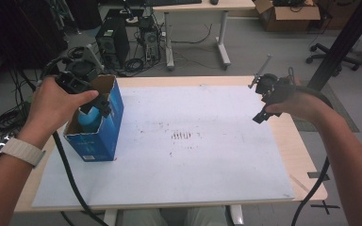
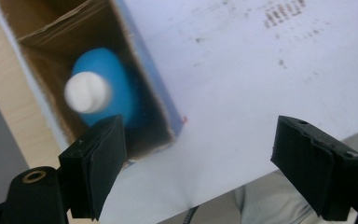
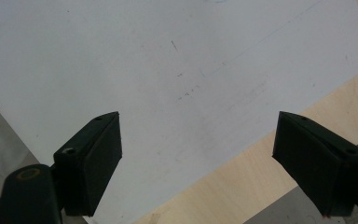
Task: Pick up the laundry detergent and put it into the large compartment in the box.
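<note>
An open blue cardboard box [image 1: 98, 134] stands at the left of the white sheet [image 1: 193, 160]. Inside it a blue bottle [image 1: 88, 120] with a white cap [image 2: 87, 92] stands upright. My left gripper [image 1: 104, 106] hovers just above the box's open top, jaws wide apart with nothing between them; in the left gripper view the box [image 2: 151, 93] and bottle [image 2: 116, 93] lie past its left jaw. My right gripper [image 1: 263, 113] is held above the sheet's right edge, open and empty, looking down on the white sheet [image 3: 168, 60] and the wooden table [image 3: 242, 182].
The wooden table [image 1: 306, 155] shows around the sheet. Faint dark smudges [image 1: 183, 135] mark the sheet's middle. Beyond the table stand computer towers [image 1: 113, 40] with cables, a second desk [image 1: 202, 7], cardboard boxes [image 1: 287, 14] and an office chair [image 1: 334, 56].
</note>
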Motion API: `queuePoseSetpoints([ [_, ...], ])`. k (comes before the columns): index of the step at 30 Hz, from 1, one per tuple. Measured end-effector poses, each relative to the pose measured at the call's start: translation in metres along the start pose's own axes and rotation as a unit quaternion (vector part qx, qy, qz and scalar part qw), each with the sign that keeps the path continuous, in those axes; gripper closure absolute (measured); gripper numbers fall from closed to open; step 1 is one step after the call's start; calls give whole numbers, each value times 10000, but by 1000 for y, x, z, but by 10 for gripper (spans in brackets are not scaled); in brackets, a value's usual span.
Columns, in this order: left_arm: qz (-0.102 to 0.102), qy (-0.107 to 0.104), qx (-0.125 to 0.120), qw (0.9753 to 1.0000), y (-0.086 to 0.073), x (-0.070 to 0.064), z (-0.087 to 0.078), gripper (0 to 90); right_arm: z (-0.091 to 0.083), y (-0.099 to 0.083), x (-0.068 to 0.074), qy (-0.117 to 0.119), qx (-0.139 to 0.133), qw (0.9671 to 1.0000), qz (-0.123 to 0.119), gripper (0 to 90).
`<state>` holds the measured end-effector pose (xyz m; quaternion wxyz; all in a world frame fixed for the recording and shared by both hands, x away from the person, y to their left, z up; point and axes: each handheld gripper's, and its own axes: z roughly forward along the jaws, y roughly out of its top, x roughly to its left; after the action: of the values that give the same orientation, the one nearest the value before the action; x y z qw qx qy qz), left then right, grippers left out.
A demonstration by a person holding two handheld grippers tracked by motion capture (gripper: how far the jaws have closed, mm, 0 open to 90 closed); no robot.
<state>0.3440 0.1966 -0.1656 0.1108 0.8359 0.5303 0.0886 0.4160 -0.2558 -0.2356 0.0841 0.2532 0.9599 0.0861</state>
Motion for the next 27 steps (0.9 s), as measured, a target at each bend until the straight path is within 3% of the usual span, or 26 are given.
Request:
queuePoseSetpoints([
  [1,0,0,0,10000,0,0,0,178,0,0,0,0,0,10000,0,155],
  [6,407,-70,-72,9991,-1,-24,-9,166,-2,-1,1,-2,-2,10000,0,155],
  [13,752,-210,-96,9969,-2,-49,-10,77,-3,-1,2,3,7,10000,19,155],
  [27,1153,-396,-122,9925,-5,-73,-8,45,-1,8,5,33,-45,10000,-64,155],
])
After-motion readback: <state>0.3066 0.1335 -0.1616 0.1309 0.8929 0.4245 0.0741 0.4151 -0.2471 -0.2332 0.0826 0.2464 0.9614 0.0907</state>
